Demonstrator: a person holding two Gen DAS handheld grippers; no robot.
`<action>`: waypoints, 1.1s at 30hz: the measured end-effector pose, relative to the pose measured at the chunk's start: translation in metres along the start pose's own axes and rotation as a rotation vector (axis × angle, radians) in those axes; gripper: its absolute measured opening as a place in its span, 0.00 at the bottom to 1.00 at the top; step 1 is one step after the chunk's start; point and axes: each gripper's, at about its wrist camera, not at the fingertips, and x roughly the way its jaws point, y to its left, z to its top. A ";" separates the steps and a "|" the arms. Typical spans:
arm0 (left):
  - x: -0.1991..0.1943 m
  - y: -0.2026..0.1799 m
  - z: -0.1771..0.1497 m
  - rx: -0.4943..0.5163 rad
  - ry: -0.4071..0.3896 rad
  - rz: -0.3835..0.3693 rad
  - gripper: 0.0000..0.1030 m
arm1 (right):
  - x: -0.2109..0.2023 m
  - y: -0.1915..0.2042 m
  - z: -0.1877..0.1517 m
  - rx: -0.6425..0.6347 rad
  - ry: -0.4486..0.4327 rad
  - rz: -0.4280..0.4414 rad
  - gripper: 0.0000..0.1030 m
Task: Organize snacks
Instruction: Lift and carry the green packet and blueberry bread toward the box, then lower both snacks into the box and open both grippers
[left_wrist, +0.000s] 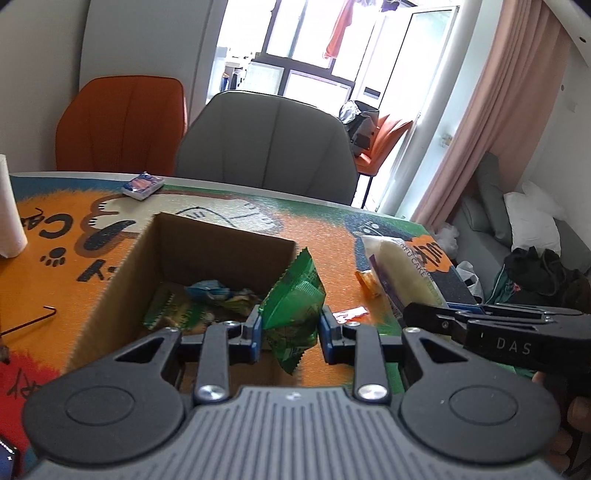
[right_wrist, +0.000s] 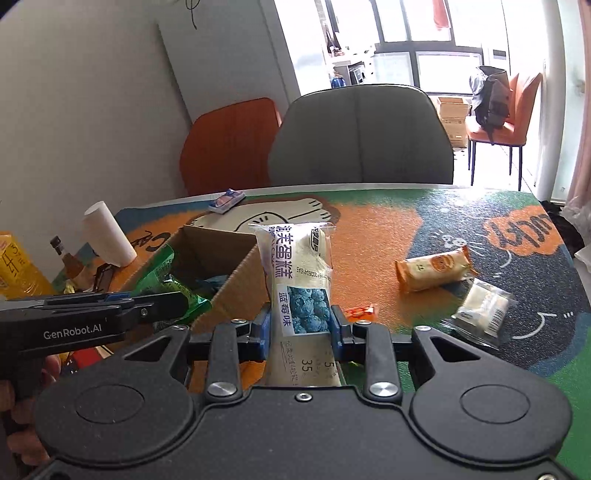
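Note:
My left gripper (left_wrist: 290, 328) is shut on a green snack packet (left_wrist: 293, 306) and holds it over the near right corner of an open cardboard box (left_wrist: 122, 266) that holds several snack packets. My right gripper (right_wrist: 301, 326) is shut on a white blueberry cake packet (right_wrist: 295, 266), held upright just right of the box (right_wrist: 229, 284). The right gripper and its cake packet (left_wrist: 402, 273) also show at the right of the left wrist view. The left gripper with the green packet (right_wrist: 173, 291) shows at the left of the right wrist view.
On the cartoon mat lie an orange-wrapped cake (right_wrist: 434, 271), a clear-wrapped white snack (right_wrist: 482, 312), a small red sachet (right_wrist: 360, 312) and a blue-white packet (right_wrist: 226, 200) at the far edge. A paper roll (right_wrist: 109, 234) and bottles (right_wrist: 14, 266) stand left. Chairs (right_wrist: 362, 136) stand behind the table.

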 end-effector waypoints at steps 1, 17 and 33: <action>-0.001 0.004 0.000 -0.004 0.001 0.004 0.28 | 0.001 0.004 0.001 -0.004 0.000 0.001 0.28; -0.002 0.057 -0.006 -0.077 0.039 0.060 0.31 | 0.026 0.064 0.016 -0.051 0.022 0.026 0.28; -0.024 0.081 -0.014 -0.108 -0.004 0.063 0.54 | 0.047 0.095 0.015 -0.017 0.034 0.011 0.51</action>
